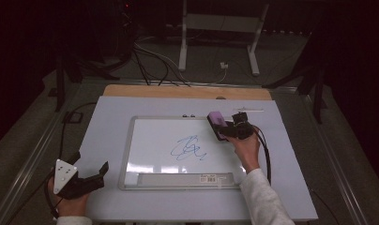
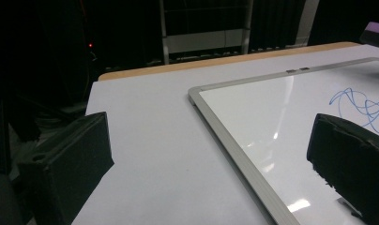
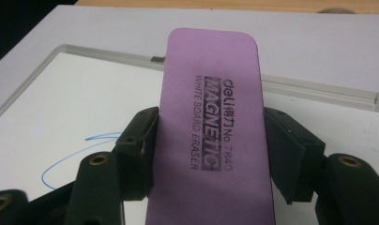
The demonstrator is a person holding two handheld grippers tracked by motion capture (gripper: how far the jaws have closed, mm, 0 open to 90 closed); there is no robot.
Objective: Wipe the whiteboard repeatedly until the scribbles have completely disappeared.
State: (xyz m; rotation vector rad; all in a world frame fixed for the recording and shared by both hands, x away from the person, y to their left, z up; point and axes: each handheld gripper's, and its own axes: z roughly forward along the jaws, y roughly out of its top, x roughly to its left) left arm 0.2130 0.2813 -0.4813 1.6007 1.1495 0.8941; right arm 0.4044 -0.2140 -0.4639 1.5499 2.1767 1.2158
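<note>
A whiteboard [image 1: 150, 140] with a silver frame lies flat in the middle of the white table, with a blue scribble [image 1: 187, 147] at its centre. My right gripper [image 1: 225, 129] is over the board's upper right corner, shut on a purple magnetic whiteboard eraser [image 1: 216, 123]; in the right gripper view the eraser [image 3: 211, 136] stands between both jaws, above the board [image 3: 61, 103] and its scribble [image 3: 75, 154]. My left gripper [image 1: 96, 176] rests open at the table's front left, off the board. The left gripper view shows the board's frame [image 2: 225, 131] and the scribble [image 2: 361, 105] between its spread jaws.
A grey tray [image 1: 185, 178] with a barcode label runs along the board's near edge. A marker-like stick [image 1: 251, 110] lies on the table behind the right gripper. Beyond the table's wooden far edge [image 1: 187, 91] are cables and the white legs of a stand [image 1: 218, 37].
</note>
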